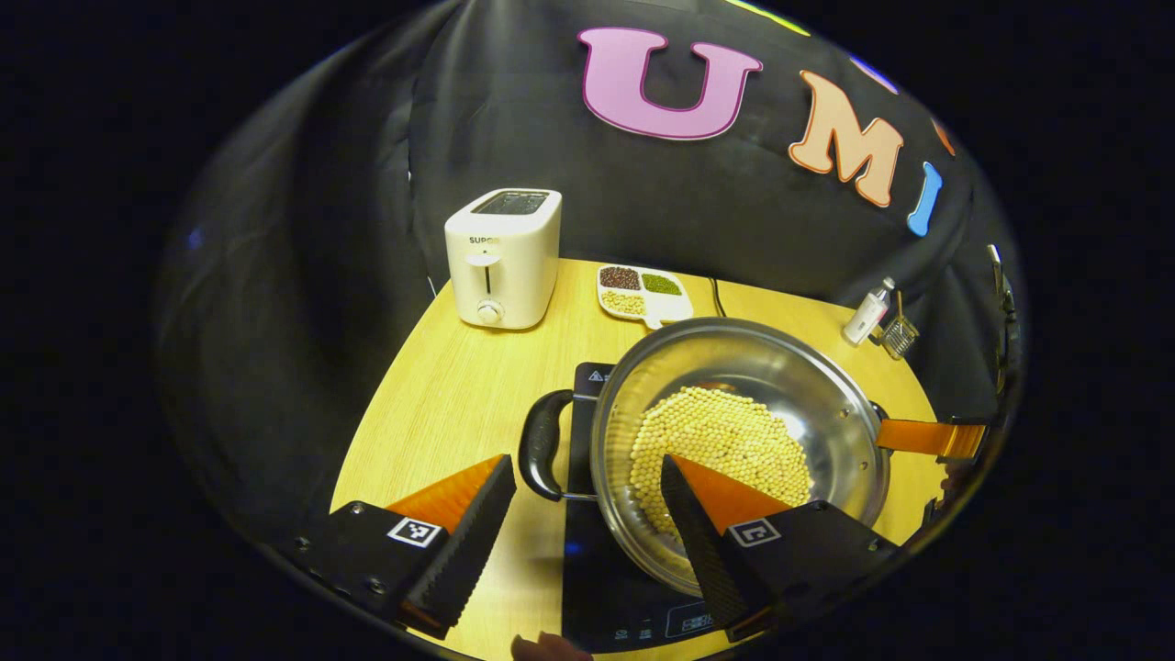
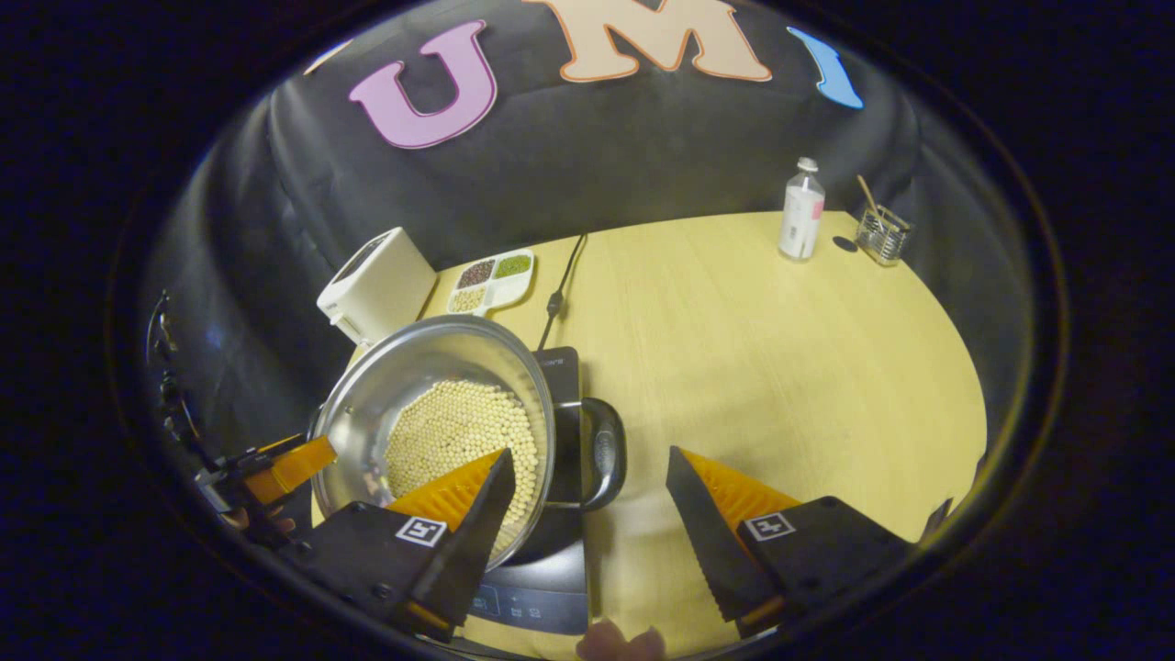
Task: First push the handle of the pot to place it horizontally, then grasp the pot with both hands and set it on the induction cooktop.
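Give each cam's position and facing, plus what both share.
Left gripper view: rides the left gripper, facing the pot's left handle; own fingers at the bottom.
Right gripper view: rides the right gripper, facing the pot's right handle; own fingers at the bottom.
Shared: pot on cooktop, toaster, bottle.

Silver pot (image 1: 826, 395) w/ pale beans (image 1: 725, 445), black handle (image 1: 542, 445), yellow wood-grain table (image 2: 780, 349), white toaster (image 1: 503, 257).

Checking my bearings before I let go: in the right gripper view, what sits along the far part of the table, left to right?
Toaster → bean tray → cord → bottle → glass holder.
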{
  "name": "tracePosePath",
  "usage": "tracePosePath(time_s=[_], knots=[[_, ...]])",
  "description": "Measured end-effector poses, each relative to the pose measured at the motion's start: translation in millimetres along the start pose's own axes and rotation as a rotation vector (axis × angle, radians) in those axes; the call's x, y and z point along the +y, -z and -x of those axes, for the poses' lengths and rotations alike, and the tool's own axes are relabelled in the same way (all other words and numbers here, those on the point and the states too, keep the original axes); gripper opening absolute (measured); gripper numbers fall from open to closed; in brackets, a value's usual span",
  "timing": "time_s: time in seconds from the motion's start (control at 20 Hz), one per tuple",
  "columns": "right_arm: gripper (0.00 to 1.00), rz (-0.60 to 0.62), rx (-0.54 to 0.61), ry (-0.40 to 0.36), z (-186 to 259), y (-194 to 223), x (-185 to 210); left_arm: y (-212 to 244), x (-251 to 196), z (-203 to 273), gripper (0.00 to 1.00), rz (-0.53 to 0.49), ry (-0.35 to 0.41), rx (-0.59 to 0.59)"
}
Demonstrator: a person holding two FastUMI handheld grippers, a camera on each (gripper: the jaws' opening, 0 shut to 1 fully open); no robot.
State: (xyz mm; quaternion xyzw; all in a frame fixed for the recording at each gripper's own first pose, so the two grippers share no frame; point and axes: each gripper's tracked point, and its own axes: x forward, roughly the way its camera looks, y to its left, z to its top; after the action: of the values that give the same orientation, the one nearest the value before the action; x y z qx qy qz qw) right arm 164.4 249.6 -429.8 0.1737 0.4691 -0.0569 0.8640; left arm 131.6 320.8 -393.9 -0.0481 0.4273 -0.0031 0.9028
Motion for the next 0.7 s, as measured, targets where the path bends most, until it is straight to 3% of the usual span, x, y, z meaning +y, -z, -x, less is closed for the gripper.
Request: tracePosePath(time_s=[0.05,0.15,0.2,0.25,0.35,0.4,0.45,0.5,0.55,0.6,0.65,0.7], knots=[[1.0,0.001,-0.008,-0.002,5,-1,-3,0,-3,3,0.98,-0.004,0.0,-0.008],[0.95,-0.012,-0.024,-0.012,14,-4,-9,-3,-5,9,0.98,-0.026,-0.017,-0.031],[1.0,-0.016,-0.024,-0.022,17,-3,-12,-4,-6,12,0.98,-0.039,-0.032,-0.039],[0.95,-0.014,-0.023,-0.031,20,-3,-17,-5,-8,18,0.98,-0.043,-0.042,-0.045],[1.0,-0.012,-0.028,-0.046,24,-6,-31,-7,-22,30,0.98,-0.028,-0.047,-0.063],[0.95,-0.012,-0.019,-0.056,25,-2,-39,-7,-31,33,0.97,-0.02,-0.046,-0.076],[1.0,-0.003,0.001,-0.054,27,4,-50,-3,-38,36,0.98,-0.008,-0.056,-0.075],[0.95,0.002,0.015,-0.044,33,10,-67,8,-47,38,0.97,0.008,-0.064,-0.046],[1.0,0.001,0.002,-0.049,37,9,-78,16,-62,42,0.98,0.018,-0.056,-0.04],[0.95,0.013,-0.003,-0.05,40,11,-89,22,-75,43,0.98,0.02,-0.052,-0.034],[1.0,0.036,0.009,-0.044,44,18,-104,33,-85,45,0.98,0.013,-0.06,-0.014],[0.95,0.054,0.01,-0.038,49,25,-123,41,-95,48,0.98,0.004,-0.071,0.002]])
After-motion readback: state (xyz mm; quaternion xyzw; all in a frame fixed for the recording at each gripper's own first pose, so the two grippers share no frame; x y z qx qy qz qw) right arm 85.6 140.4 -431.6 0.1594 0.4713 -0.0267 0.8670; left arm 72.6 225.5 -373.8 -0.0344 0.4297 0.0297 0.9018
